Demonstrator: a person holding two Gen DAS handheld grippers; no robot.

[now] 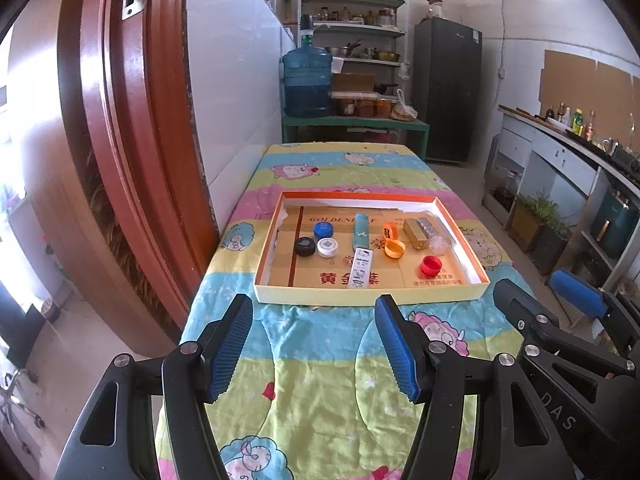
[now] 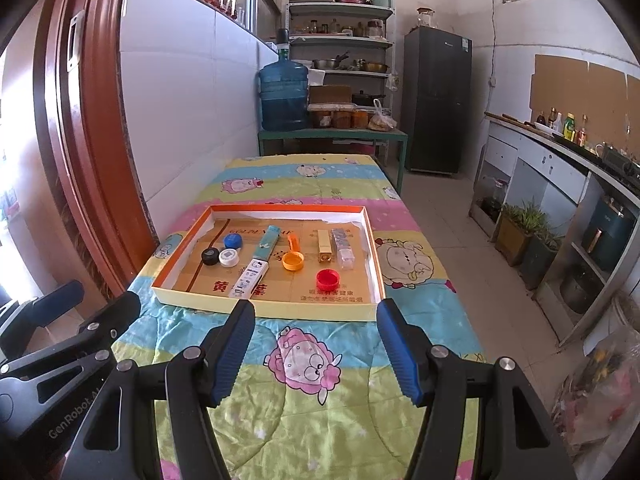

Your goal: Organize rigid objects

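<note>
A tiled kitchen is seen, with a wooden door to the left, a shelf rack, water jug [image 1: 306,80] and dark fridge [image 1: 447,88] far ahead. The table [image 1: 320,360] below both tongs is covered by a soft, quilted cartoon-print cloth.

Ahead of the left tongs [image 1: 316,352] and the right tongs [image 2: 316,354] a shallow rectangular cardboard tray [image 1: 372,295] is laid, its long axis running across the view. Inside it, two slim boxes are set end to end, long axes pointing away from the tongs: a white one [image 1: 361,268] nearer, a teal one [image 1: 361,230] beyond. A gold bar [image 1: 415,233] and a clear plastic box [image 1: 434,236] lie to their right, also pointing away. Round plastic caps are scattered: black [image 1: 305,246], white [image 1: 327,247] and blue [image 1: 323,229] left of the slim boxes, orange [image 1: 394,249] and red [image 1: 431,265] to the right.

Both tongs are held spread wide over the cloth, nothing between their ribbed blue pads.
</note>
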